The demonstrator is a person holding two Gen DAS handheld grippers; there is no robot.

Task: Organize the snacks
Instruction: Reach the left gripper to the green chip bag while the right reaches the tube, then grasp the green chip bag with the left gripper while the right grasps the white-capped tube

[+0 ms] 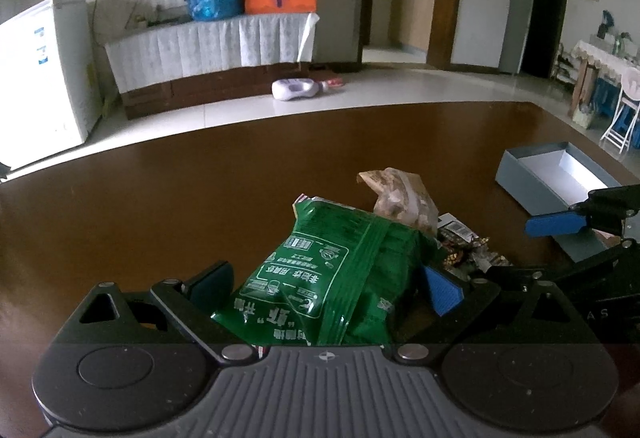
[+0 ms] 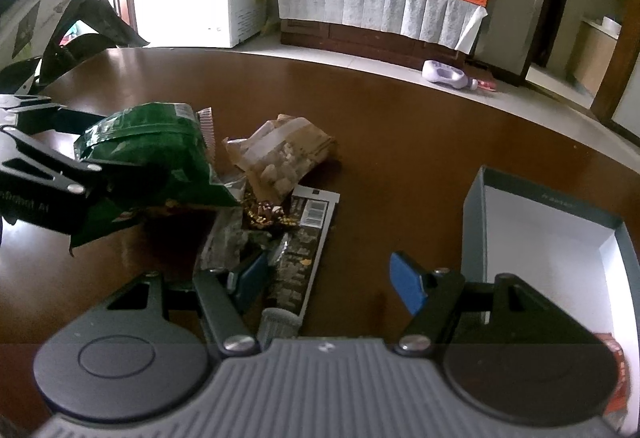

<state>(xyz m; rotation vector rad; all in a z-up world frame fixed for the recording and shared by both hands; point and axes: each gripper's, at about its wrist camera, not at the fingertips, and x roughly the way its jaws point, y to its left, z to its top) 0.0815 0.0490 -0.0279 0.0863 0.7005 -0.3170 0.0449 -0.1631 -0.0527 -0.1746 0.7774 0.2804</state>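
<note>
Brown table (image 2: 400,126), snack pile left of grey box (image 2: 476,222). Left gripper (image 1: 326,286) clamps green bag (image 1: 332,270), raised above pile; light, crinkly, slippery, best pinched at seam. Right gripper (image 2: 332,278) half-wide, empty, over dark wrapper (image 2: 300,250).

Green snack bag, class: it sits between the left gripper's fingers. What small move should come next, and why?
Probably carry the green snack bag rightward toward the open grey box. The left gripper appears to hold it clear of the pile, and the box looks largely unfilled.
</note>
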